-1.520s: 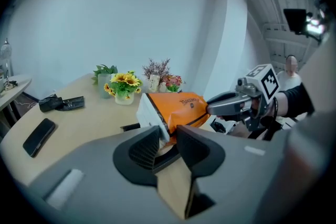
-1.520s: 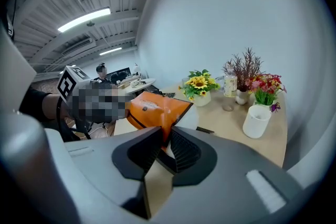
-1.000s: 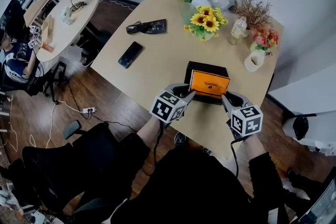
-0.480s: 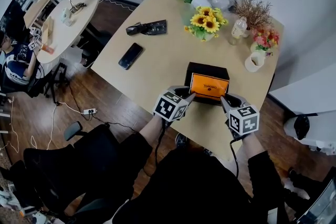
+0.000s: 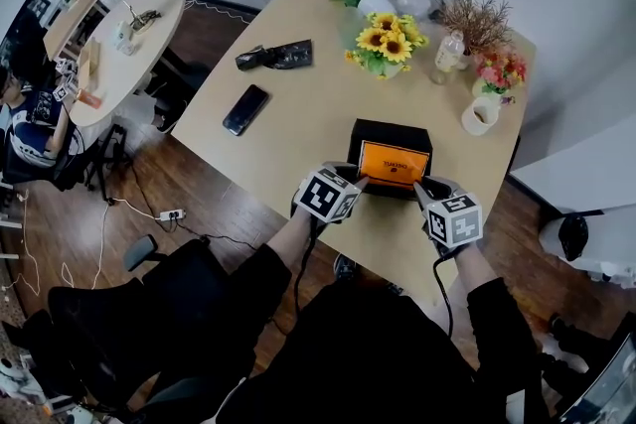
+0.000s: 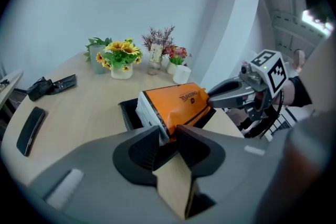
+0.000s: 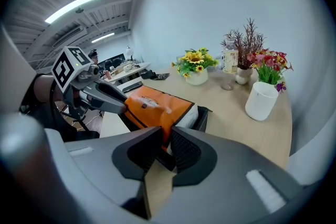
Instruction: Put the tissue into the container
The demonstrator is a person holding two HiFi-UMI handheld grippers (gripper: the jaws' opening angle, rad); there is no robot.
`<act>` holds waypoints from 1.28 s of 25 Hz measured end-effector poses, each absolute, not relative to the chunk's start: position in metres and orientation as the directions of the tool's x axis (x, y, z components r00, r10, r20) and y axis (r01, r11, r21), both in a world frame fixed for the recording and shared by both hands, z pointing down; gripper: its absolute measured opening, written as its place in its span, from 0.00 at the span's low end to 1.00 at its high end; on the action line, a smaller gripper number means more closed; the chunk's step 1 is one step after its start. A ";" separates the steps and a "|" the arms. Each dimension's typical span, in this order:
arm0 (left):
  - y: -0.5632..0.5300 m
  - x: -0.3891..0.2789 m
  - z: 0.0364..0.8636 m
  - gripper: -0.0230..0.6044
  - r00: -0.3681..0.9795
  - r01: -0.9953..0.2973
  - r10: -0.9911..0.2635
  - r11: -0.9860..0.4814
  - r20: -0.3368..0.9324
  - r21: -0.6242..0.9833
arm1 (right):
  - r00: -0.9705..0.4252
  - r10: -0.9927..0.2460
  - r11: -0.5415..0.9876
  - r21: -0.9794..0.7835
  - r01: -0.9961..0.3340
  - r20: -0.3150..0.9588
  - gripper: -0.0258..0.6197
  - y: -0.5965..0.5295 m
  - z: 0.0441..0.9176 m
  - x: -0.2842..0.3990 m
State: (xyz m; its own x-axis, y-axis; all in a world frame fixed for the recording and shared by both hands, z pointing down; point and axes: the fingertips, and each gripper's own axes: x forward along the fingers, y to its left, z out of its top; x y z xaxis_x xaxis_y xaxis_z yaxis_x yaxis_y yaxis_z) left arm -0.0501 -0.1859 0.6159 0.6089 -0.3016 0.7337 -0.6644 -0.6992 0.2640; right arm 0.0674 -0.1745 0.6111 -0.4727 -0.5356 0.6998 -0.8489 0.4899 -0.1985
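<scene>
At the near edge of the table (image 5: 288,104), head view, the left gripper (image 5: 356,182) and right gripper (image 5: 420,186) flank the orange tissue pack (image 5: 396,162), tilted over the black container (image 5: 390,129). Left gripper view: jaws clamped on the tissue pack's near left corner. Right gripper view: jaws pinched tight on its near right corner

The soft plastic tissue pack (image 5: 396,163) is bright orange with black lettering and a black edge stripe, and its ends show white. The rectangular container (image 5: 388,130) is black. The wooden table (image 5: 298,94) is pale tan. The grey left gripper (image 5: 359,182) and the grey right gripper (image 5: 419,186) carry cubes patterned in black-and-white squares. The far sunflowers (image 5: 388,37) are yellow with green leaves.
</scene>
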 end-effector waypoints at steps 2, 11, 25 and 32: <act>-0.186 -0.050 0.620 0.17 0.591 -0.664 -0.285 -0.703 0.755 0.254 | -0.468 -0.527 0.493 -0.193 -0.848 0.710 0.13 -0.175 0.615 0.067; -0.185 -0.050 0.630 0.17 0.544 -0.670 -0.258 -0.706 0.799 0.228 | -0.447 -0.500 0.513 -0.162 -0.843 0.742 0.13 -0.176 0.622 0.068; -0.185 -0.049 0.635 0.18 0.458 -0.656 -0.230 -0.739 0.859 0.151 | -0.365 -0.444 0.554 -0.069 -0.829 0.818 0.14 -0.175 0.632 0.066; -0.196 -0.051 0.628 0.19 0.421 -0.638 -0.332 -0.770 0.844 0.016 | -0.315 -0.524 0.534 0.018 -0.845 0.792 0.17 -0.183 0.625 0.077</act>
